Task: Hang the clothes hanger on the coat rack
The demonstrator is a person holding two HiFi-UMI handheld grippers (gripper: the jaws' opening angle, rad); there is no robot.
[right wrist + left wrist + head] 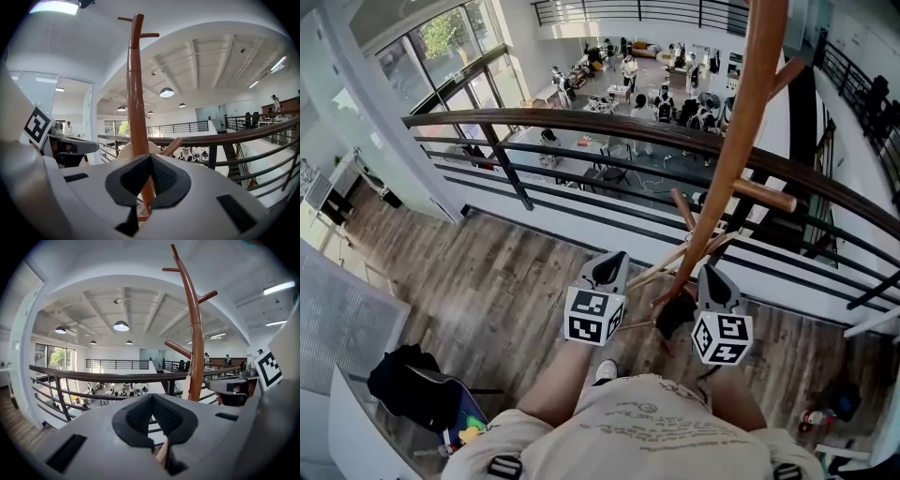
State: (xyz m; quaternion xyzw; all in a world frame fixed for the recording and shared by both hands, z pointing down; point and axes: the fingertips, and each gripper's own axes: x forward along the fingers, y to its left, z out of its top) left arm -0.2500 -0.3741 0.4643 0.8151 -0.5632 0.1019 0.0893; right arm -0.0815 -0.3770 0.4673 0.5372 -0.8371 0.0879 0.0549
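Note:
The coat rack (733,141) is a reddish-brown wooden pole with short pegs, standing just ahead of me by the balcony railing. A light wooden clothes hanger (675,258) lies slanted between my two grippers, close against the pole's lower part. My left gripper (612,261) is shut, and a pale wooden piece of the hanger (162,453) shows in its jaws. My right gripper (711,274) is on the pole's right with its jaws together. In the right gripper view the pole (136,103) rises straight behind the jaws, and I cannot make out anything held there.
A dark handrail with black bars (581,122) runs right behind the rack, with a drop to a lower floor where people stand. A black bag on a chair (408,380) sits at my left. Rack pegs (764,195) stick out at gripper height.

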